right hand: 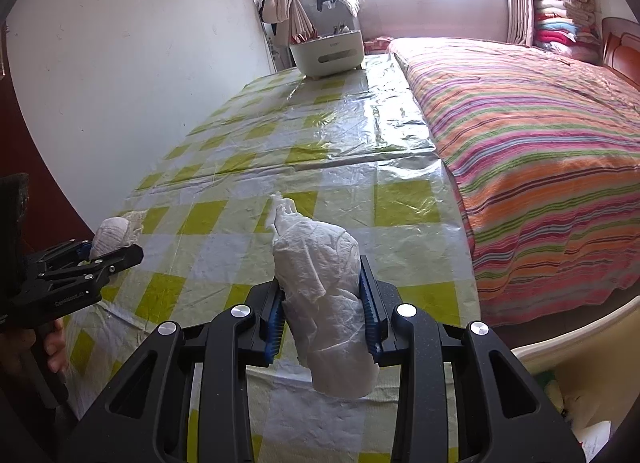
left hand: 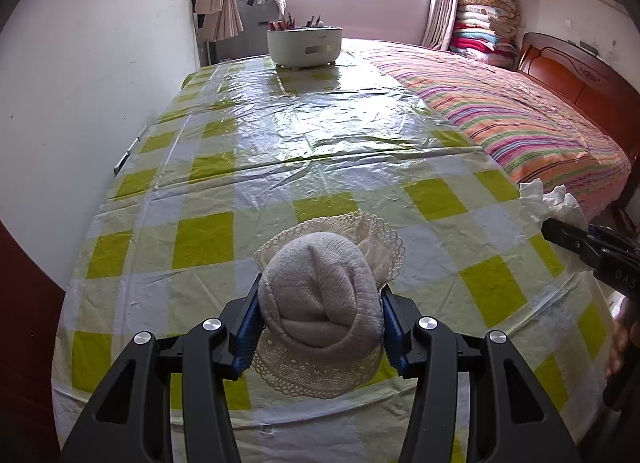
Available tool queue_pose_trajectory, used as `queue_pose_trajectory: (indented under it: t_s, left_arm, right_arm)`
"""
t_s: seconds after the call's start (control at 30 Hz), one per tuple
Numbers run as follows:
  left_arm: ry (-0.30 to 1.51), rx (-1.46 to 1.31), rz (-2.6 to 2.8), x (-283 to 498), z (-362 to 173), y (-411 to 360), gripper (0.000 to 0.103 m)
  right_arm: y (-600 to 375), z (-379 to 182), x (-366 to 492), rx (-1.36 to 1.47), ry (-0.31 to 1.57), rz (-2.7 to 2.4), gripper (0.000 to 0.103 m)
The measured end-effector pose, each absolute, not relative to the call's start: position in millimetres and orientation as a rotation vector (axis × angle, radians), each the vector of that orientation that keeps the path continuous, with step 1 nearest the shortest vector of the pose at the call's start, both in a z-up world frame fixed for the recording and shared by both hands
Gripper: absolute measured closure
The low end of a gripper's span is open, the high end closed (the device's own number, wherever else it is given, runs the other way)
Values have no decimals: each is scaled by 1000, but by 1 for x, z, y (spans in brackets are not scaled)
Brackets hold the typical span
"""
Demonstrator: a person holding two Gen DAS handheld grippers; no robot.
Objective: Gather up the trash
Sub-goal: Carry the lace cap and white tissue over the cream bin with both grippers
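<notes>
Carry step: our left tool (left hand: 320,327) clamps rolled sock bundle (left hand: 320,303), right tool (right hand: 322,319) clamps crumpled tissue (right hand: 328,303), both lifted above bench (left hand: 320,123); we keep grips firm until over bin

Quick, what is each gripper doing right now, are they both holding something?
Left gripper: shut on a rolled grey sock with a lace cuff.
Right gripper: shut on a crumpled white tissue.
</notes>
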State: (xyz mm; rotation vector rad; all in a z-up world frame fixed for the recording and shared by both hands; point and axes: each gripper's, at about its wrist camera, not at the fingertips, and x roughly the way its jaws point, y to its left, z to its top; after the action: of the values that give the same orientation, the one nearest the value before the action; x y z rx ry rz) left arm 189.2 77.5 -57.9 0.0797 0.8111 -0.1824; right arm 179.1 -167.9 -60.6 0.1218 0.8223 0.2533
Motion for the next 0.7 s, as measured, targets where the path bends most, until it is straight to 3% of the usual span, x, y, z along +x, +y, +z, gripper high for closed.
queue_pose_trajectory:
  t_s: [0.7]
  left_arm:
    - [788,135,-340,169,-44,-8,54]
  right_arm:
    - [-249,-53,135,227,760,140,72]
